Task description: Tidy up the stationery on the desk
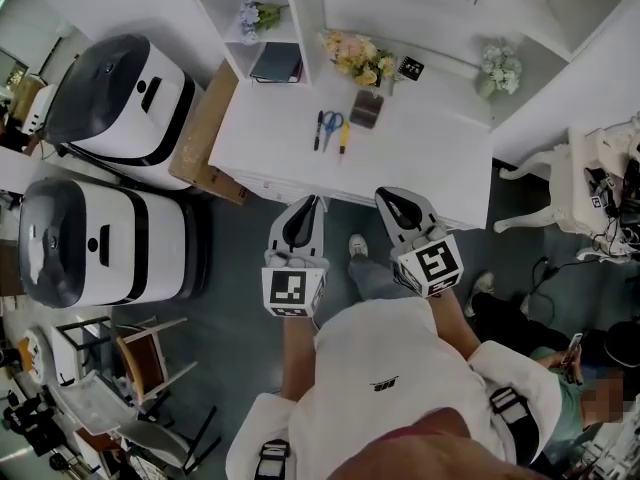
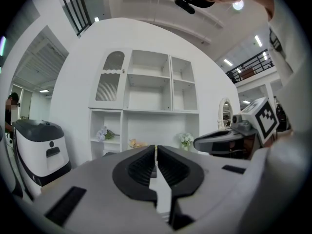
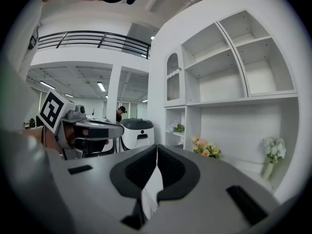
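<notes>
I hold my left gripper (image 1: 312, 208) and right gripper (image 1: 392, 200) side by side at the white desk's (image 1: 430, 163) near edge, both with jaws pressed together on nothing. At twelve o'clock, well apart from them, lie a black pen (image 1: 318, 130), blue-handled scissors (image 1: 331, 124) and a yellow marker (image 1: 343, 136).

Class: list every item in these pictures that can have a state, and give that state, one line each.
Left gripper: shut, empty.
Right gripper: shut, empty.
Scissors: closed, flat on the desk.
Black pen: lying flat beside the scissors.
Yellow pen: lying flat on the desk.
Notebook: closed, flat on a shelf.
</notes>
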A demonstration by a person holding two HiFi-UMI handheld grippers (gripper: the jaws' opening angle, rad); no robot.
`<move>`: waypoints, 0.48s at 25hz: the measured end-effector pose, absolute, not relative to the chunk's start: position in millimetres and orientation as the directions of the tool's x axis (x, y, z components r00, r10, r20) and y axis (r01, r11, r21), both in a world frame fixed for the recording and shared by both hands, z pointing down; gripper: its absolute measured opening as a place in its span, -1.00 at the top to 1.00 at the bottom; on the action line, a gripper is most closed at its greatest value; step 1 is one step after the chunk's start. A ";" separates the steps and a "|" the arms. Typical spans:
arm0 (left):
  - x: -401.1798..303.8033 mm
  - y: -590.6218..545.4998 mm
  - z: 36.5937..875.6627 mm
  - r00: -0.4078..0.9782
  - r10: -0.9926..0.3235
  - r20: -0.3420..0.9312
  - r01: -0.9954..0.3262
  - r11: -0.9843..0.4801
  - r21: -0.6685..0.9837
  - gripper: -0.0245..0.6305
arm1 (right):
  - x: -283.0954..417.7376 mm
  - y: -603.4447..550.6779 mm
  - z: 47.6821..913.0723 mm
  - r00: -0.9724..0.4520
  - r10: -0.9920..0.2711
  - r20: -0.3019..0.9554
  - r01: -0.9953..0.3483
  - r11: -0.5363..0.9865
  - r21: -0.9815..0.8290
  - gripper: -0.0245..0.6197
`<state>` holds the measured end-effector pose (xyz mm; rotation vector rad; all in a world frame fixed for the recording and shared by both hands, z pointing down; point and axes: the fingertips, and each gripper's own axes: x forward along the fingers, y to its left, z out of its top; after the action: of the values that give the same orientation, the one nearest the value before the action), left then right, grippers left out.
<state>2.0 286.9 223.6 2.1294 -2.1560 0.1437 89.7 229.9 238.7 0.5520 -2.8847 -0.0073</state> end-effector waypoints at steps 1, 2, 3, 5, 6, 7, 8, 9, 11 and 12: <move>-1.4 278.4 225.6 -0.014 -0.989 0.147 -1.000 0.015 0.007 0.93 | 85.4 221.4 240.5 -0.910 -0.362 0.201 -0.361 0.932 0.039 0.93; -4.5 270.5 227.7 -0.016 -0.989 0.150 -1.000 0.017 0.006 0.93 | 81.8 213.6 242.3 -0.911 -0.358 0.204 -0.358 0.933 0.034 0.93; -7.5 263.0 229.6 -0.018 -0.988 0.154 -1.000 0.019 0.004 0.93 | 78.4 206.0 244.2 -0.912 -0.354 0.206 -0.356 0.934 0.028 0.93; -14.6 248.5 232.3 -0.024 -0.986 0.162 -1.000 0.025 0.004 0.93 | 71.3 190.4 248.7 -0.913 -0.348 0.213 -0.353 0.935 0.017 0.93; -18.2 241.0 233.4 -0.025 -0.986 0.166 -1.000 0.027 0.004 0.93 | 67.4 182.5 251.1 -0.913 -0.346 0.217 -0.352 0.936 0.012 0.93; -21.9 233.7 234.6 -0.027 -0.985 0.171 -1.000 0.028 0.006 0.93 | 63.4 174.6 253.6 -0.913 -0.343 0.222 -0.350 0.937 0.008 0.93; -25.6 226.9 236.2 -0.029 -0.984 0.177 -0.999 0.031 0.008 0.93 | 59.3 167.0 256.2 -0.913 -0.338 0.228 -0.347 0.938 0.003 0.93; -29.7 220.4 238.1 -0.033 -0.982 0.185 -0.999 0.035 0.010 0.93 | 55.1 159.6 259.0 -0.914 -0.333 0.233 -0.343 0.939 -0.002 0.93; -37.6 207.3 242.2 -0.041 -0.979 0.198 -0.999 0.044 0.010 0.93 | 47.2 143.9 263.8 -0.914 -0.325 0.241 -0.338 0.941 -0.011 0.93; -40.9 200.5 244.3 -0.044 -0.978 0.205 -0.999 0.047 0.008 0.93 | 44.0 135.9 265.5 -0.914 -0.323 0.244 -0.337 0.941 -0.015 0.93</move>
<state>-40.9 200.5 244.3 2.0579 -2.1544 0.2044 44.0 135.9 265.5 0.4932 -2.8579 0.0830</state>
